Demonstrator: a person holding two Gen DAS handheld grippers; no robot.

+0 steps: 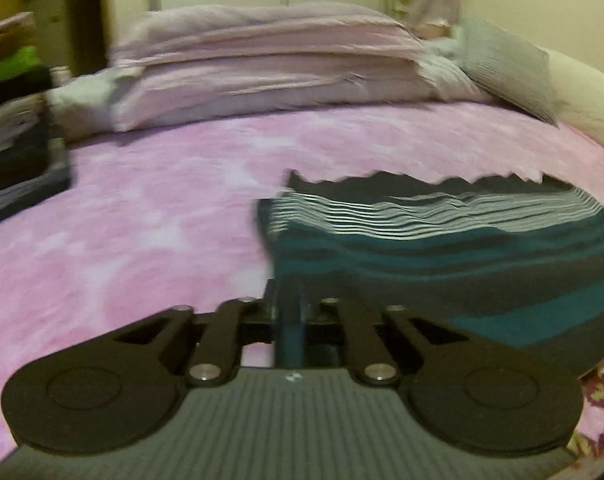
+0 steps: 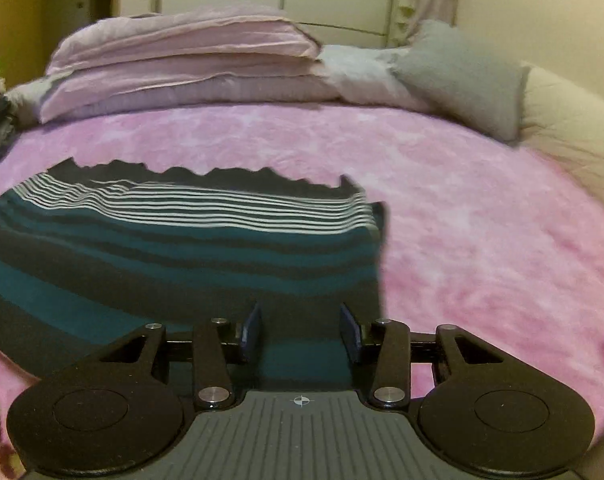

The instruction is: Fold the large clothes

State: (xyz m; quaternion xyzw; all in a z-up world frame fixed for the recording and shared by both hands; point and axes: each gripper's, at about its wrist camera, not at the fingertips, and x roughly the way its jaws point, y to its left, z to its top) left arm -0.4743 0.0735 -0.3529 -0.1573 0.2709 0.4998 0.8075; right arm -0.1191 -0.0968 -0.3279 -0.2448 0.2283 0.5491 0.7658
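Observation:
A large garment (image 1: 442, 248) with dark grey, teal and thin white stripes lies flat on the pink blanket (image 1: 141, 220). In the left wrist view my left gripper (image 1: 289, 312) is shut on the garment's near left edge, a teal fold pinched between its fingers. The right wrist view shows the same garment (image 2: 181, 248) spreading to the left. My right gripper (image 2: 300, 330) is open, its blue pads (image 2: 251, 328) standing apart over the near right corner of the cloth. The frames are blurred by motion.
Stacked pink pillows (image 1: 261, 60) and a grey cushion (image 1: 506, 68) lie at the far end of the bed. A pile of folded clothes (image 1: 17, 140) sits at the left edge. A cream duvet (image 2: 574, 128) runs along the right side.

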